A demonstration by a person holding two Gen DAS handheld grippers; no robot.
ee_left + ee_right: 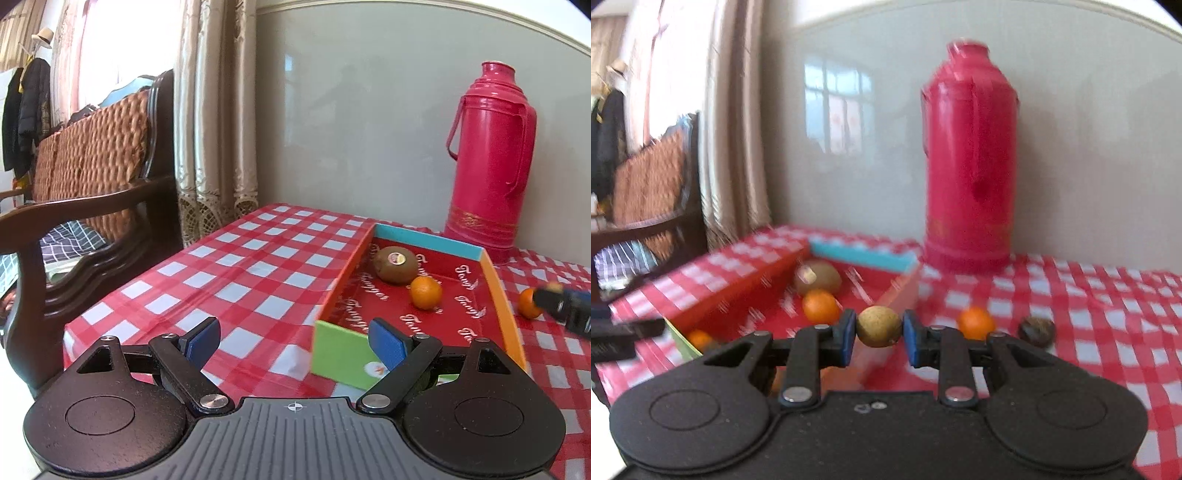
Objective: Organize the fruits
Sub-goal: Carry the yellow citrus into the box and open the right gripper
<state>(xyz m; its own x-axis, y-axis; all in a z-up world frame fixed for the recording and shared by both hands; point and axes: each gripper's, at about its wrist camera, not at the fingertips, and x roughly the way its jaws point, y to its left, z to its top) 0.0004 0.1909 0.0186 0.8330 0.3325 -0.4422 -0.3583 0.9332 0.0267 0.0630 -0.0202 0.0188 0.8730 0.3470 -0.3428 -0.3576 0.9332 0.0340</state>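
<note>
While gripping a small tan round fruit (879, 326) between blue-padded fingers (847, 338) at frame centre, right gripper (879, 338) hovering over the near wall of the box (731, 288), blurred. Left gripper (295, 341) standing wide and empty at lower centre, just before the box's green end. Kiwi (395, 264) and orange (426, 292) lying inside the box at centre right; another orange (976, 322) and a dark fruit (1037, 331) resting on the checkered desk (1089, 314), right of the box. Pink thermos (969, 155) standing behind.

Daylight from window (99, 48) upper left, blown out. Left wrist view sharp; right wrist view motion-blurred throughout. Fisheye bends edges. Window glare on wall (838, 114).
</note>
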